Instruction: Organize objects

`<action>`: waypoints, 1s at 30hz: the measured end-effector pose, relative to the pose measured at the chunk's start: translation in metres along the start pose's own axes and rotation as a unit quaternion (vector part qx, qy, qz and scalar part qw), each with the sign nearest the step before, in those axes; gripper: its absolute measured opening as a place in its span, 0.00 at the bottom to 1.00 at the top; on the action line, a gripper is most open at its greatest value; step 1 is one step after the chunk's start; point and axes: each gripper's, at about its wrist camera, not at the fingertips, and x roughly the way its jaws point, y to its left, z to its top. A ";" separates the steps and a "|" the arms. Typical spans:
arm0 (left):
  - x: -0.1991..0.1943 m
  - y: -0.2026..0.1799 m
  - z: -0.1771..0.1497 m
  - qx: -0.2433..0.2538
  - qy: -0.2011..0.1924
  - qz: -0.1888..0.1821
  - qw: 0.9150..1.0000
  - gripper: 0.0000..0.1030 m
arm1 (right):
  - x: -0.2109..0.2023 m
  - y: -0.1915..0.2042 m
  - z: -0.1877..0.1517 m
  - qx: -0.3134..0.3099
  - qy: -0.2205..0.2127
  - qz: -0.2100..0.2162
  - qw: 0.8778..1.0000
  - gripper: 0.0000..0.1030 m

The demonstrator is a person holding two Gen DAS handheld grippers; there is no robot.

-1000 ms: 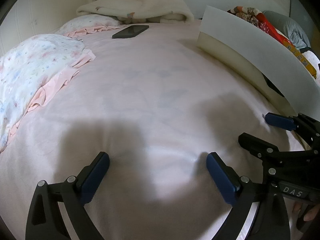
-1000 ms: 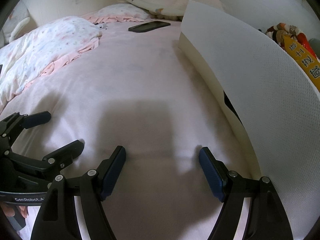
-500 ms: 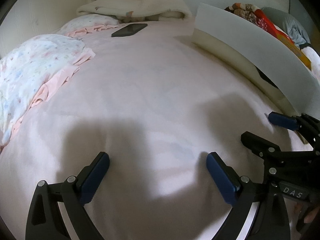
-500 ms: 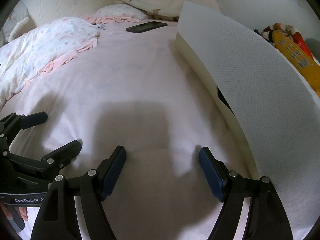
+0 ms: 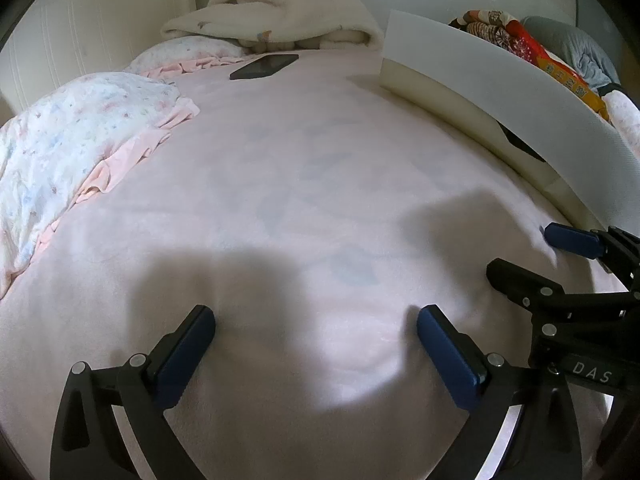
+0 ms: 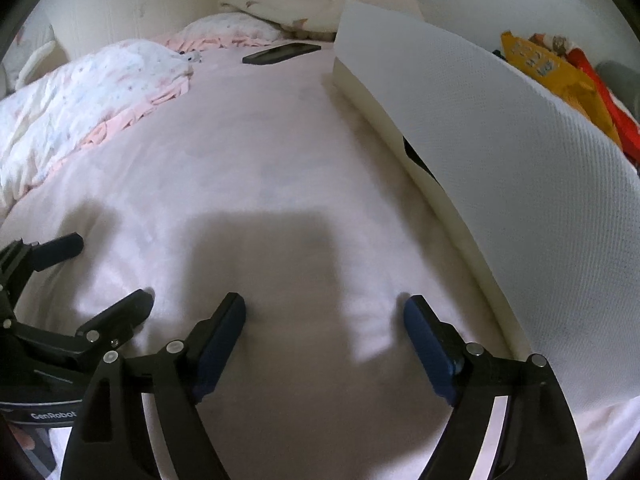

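A black phone (image 5: 264, 66) lies flat far up the pink bed, also in the right wrist view (image 6: 282, 53). A long white box (image 5: 492, 96) stands along the bed's right side, close beside my right gripper (image 6: 460, 148). My left gripper (image 5: 316, 344) is open and empty, low over the bedsheet. My right gripper (image 6: 324, 334) is open and empty too, and shows at the right edge of the left wrist view (image 5: 560, 256). The left gripper shows at the left of the right wrist view (image 6: 80, 276).
A floral quilt with pink frill (image 5: 68, 152) lies at the left. A cream folded blanket (image 5: 276, 20) and pillow sit at the head. Colourful clothes and packets (image 6: 560, 76) lie behind the box. The pink sheet (image 5: 300, 184) spreads between.
Both grippers have tilted and drawn back slightly, so the phone and blanket sit a little lower in view. Both stay open and empty.
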 end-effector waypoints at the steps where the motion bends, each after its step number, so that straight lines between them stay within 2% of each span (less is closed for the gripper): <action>1: 0.000 0.000 0.000 0.000 0.000 0.000 1.000 1.00 | -0.001 0.001 0.000 0.000 0.000 -0.001 1.000 0.79; 30: 0.001 -0.001 0.000 -0.007 0.001 -0.009 1.000 1.00 | -0.002 0.001 -0.002 0.001 0.000 0.000 1.000 0.79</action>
